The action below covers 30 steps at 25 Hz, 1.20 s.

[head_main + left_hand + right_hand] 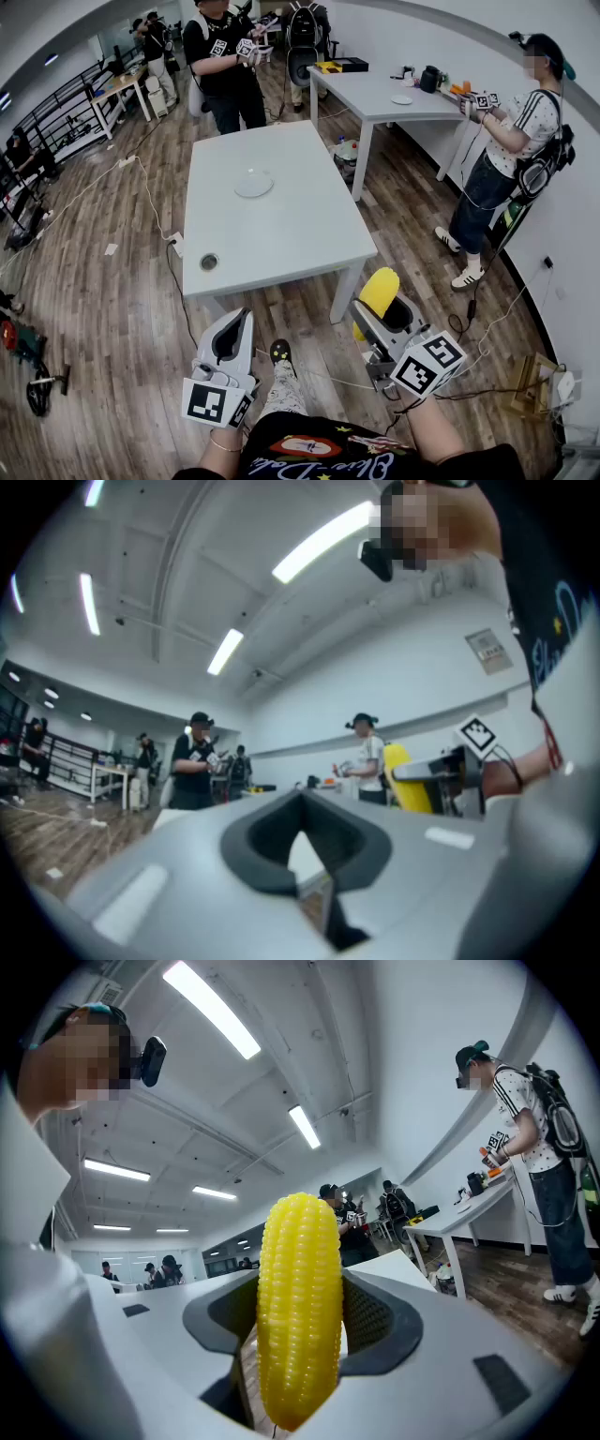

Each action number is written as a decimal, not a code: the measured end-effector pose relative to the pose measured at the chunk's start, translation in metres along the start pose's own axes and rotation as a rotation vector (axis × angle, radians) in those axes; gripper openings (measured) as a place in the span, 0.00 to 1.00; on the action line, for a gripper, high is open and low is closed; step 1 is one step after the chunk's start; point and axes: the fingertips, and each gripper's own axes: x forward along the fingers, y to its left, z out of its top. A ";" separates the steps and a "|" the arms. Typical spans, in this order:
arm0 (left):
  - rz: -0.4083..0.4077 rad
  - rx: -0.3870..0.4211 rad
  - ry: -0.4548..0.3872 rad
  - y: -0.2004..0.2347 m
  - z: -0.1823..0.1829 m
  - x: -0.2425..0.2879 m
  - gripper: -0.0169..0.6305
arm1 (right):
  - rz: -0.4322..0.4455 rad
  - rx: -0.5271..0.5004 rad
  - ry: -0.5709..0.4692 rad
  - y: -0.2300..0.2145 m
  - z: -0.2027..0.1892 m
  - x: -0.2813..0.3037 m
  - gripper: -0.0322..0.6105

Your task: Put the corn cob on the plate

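A yellow corn cob [379, 290] stands upright between the jaws of my right gripper [376, 307], which is shut on it; it fills the right gripper view as the cob [300, 1307]. The gripper hangs over the wooden floor, short of the near right corner of the white table [300, 234]. A pale round plate [254, 185] lies on the table, a little past its middle. My left gripper [242, 319] is held low beside the right one, jaws together and nothing in them. The left gripper view shows the cob [397, 772] off to the right.
A small dark round thing [208, 262] lies near the table's front left corner. One person [225, 56] stands at the table's far end, another [511, 150] at a second white table [375, 94] to the right. Cables trail over the floor on both sides.
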 end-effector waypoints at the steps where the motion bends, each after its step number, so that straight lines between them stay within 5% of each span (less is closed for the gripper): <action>1: -0.012 0.006 0.019 0.015 0.001 0.019 0.01 | -0.005 0.016 0.009 -0.007 0.001 0.024 0.45; 12: -0.076 0.032 0.063 0.214 -0.036 0.205 0.01 | -0.027 0.052 0.102 -0.076 0.002 0.289 0.45; 19: 0.000 0.004 0.099 0.267 -0.064 0.248 0.01 | 0.001 0.028 0.272 -0.112 -0.026 0.399 0.45; 30: 0.133 -0.071 0.195 0.318 -0.094 0.244 0.01 | -0.014 -0.051 0.664 -0.158 -0.143 0.553 0.45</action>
